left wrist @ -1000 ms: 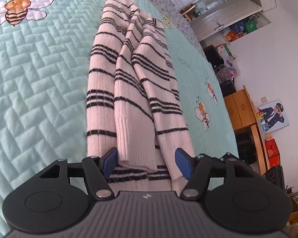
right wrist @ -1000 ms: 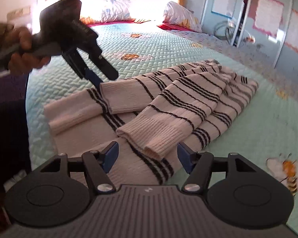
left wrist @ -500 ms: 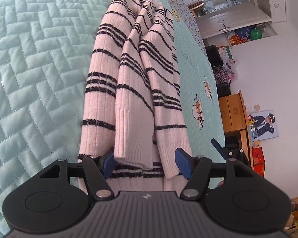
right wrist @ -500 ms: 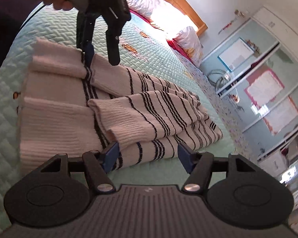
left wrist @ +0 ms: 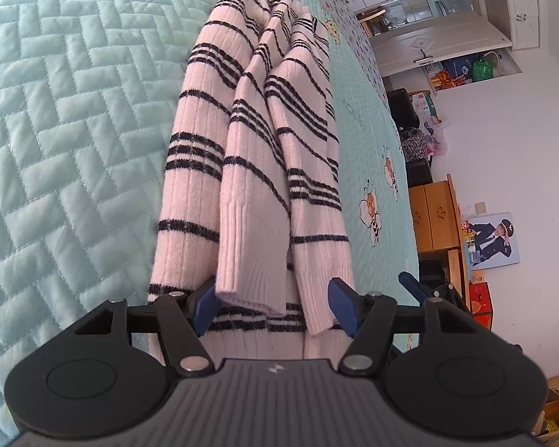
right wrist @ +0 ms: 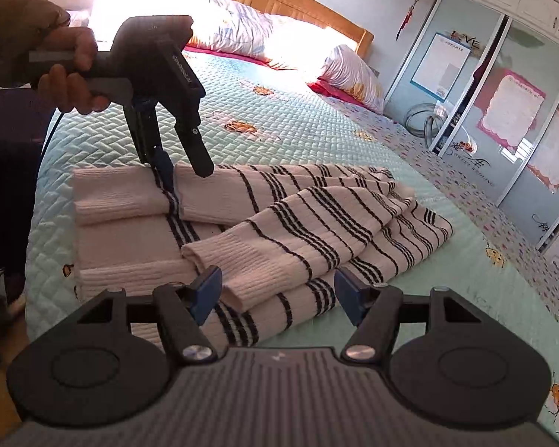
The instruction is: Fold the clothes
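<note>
Sweater: one striped sweater [right wrist: 316, 219] is lying lengthwise on the quilt [left wrist: 63, 119], its hem end reaching toward the quilt's near edge, where the person is standing.
Sleeves: two, both lying folded in over the body; the left-side cuff [left wrist: 249, 275] and the right-side cuff [right wrist: 249, 264] are resting side by side just short of the hem band.
Progress: the sides and sleeves are sitting folded in, so the sweater is forming a long narrow strip; it is not yet doubled end to end, and that cross fold is what I judge is remaining.
Left gripper: the left gripper [left wrist: 275, 307] is hanging over the hem end with its jaws spread wide and nothing between them; in the right view one blue finger [right wrist: 164, 164] is dipping to the fabric at the striped band.
Right gripper: the right gripper [right wrist: 277, 294] is also gaping wide, hovering over the near cuff and gripping nothing.
Count: one sweater, two sleeves, two grippers, one hand [right wrist: 70, 70] showing, two pillows [right wrist: 242, 33] at the headboard end.
</note>
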`<state>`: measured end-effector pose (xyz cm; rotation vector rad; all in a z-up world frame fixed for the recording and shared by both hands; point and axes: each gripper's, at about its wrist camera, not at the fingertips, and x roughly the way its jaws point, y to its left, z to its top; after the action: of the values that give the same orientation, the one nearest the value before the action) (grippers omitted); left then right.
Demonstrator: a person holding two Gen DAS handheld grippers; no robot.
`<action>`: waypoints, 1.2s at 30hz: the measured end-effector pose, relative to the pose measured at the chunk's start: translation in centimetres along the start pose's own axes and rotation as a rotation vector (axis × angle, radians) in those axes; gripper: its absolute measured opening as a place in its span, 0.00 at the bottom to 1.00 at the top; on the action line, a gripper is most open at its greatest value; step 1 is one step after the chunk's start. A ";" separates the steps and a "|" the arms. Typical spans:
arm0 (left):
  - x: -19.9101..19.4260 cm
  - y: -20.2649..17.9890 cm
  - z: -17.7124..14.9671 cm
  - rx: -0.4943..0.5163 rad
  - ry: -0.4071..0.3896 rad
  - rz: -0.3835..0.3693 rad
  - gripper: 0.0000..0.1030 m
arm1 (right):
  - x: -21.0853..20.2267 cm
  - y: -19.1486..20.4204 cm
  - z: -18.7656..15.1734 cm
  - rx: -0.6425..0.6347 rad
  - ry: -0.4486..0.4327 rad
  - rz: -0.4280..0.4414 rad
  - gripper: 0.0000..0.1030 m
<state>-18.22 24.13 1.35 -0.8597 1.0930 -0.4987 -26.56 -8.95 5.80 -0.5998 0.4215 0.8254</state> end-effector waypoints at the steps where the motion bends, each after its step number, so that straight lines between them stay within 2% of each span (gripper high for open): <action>1: -0.1 0.0 -0.1 -0.001 -0.004 -0.001 0.63 | 0.2 -0.3 -0.1 0.026 0.024 -0.002 0.65; 5: 0.0 0.5 -0.1 -0.022 -0.004 -0.010 0.63 | 1.7 -4.3 -1.7 0.471 0.061 0.171 0.66; 7: 0.2 0.6 0.0 -0.032 0.001 -0.012 0.64 | 2.5 -5.0 -2.6 0.622 0.090 0.214 0.66; 9: 0.2 0.6 0.1 -0.030 0.005 -0.011 0.63 | 2.5 -4.9 -3.0 0.665 0.067 0.207 0.66; 14: 0.0 0.8 0.2 -0.035 -0.009 -0.021 0.61 | 3.4 -5.2 -3.1 0.752 0.064 0.267 0.62; 16: 0.1 0.6 0.1 -0.023 -0.017 -0.021 0.61 | 3.8 -5.4 -3.1 0.787 0.063 0.291 0.52; 18: 0.2 0.2 0.0 0.004 -0.011 -0.007 0.57 | 4.1 -5.5 -3.1 0.821 0.062 0.315 0.48; 21: 0.4 0.0 0.0 0.017 -0.004 0.005 0.51 | 4.7 -5.8 -3.6 0.890 0.080 0.345 0.37; 25: 0.6 0.0 0.1 0.025 0.012 0.004 0.50 | 5.1 -6.7 -5.4 1.075 0.097 0.391 0.37; 27: 0.7 0.0 0.2 0.034 0.018 0.005 0.48 | 5.3 -6.6 -5.7 1.095 0.098 0.422 0.36; 29: 0.9 0.0 0.2 0.036 0.024 0.016 0.41 | 5.7 -6.5 -5.7 1.112 0.108 0.456 0.20; 30: 1.0 0.1 0.3 0.035 0.027 0.022 0.34 | 5.8 -6.6 -5.7 1.121 0.113 0.474 0.02; 31: 1.0 0.2 0.4 0.030 0.029 0.023 0.31 | 6.0 -6.6 -5.7 1.131 0.118 0.492 0.02; 33: 1.0 0.4 0.5 0.019 0.031 0.024 0.14 | 6.2 -6.7 -5.9 1.164 0.118 0.525 0.02; 36: 0.8 0.7 0.8 -0.013 0.025 0.002 0.12 | 6.0 -7.4 -6.4 1.249 0.082 0.570 0.02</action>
<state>-17.23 24.21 0.53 -0.8651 1.1213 -0.5027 -17.92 -13.68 -0.03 0.6836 1.0818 0.8886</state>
